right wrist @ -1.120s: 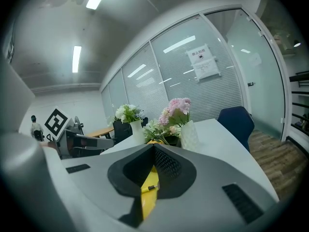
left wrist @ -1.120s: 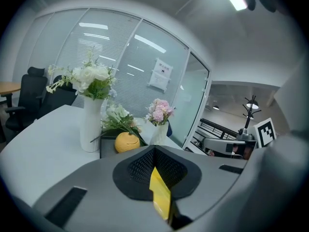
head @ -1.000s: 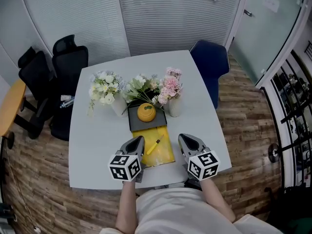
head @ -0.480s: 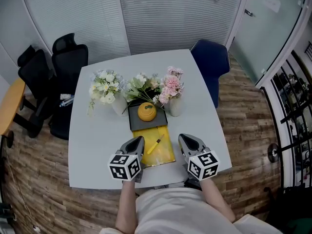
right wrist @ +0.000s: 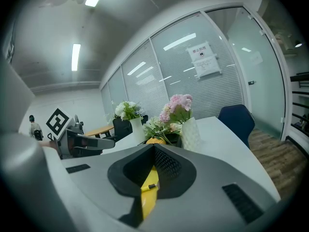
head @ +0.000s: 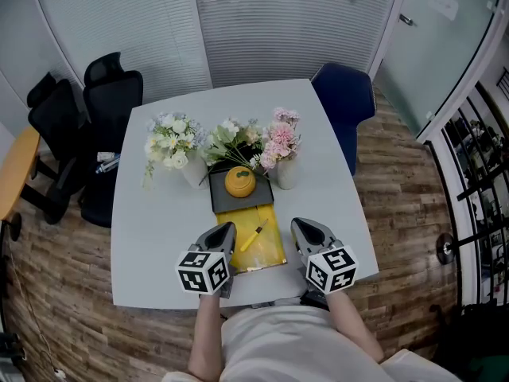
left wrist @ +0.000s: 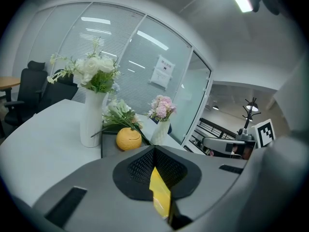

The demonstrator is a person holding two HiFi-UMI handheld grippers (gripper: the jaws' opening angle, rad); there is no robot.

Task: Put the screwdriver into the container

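The yellow-handled screwdriver (head: pixel 253 236) is lying slantwise on a yellow mat (head: pixel 269 257) at the near middle of the white worktop (head: pixel 155 229), touching neither gripper. The left gripper (head: pixel 227 229) is hovering at the mat's left edge and the right gripper (head: pixel 297 226) just right of it, each holding its jaws together on nothing. Just beyond the mat, a dark grey tray (head: pixel 219 202) is carrying a round orange-shaped object (head: pixel 238 183). White flowers (head: pixel 169 146) are standing far left of it and pink flowers (head: pixel 278 138) far right.

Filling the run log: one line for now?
left gripper shut, empty | right gripper shut, empty | screwdriver on yellow mat, ungrasped
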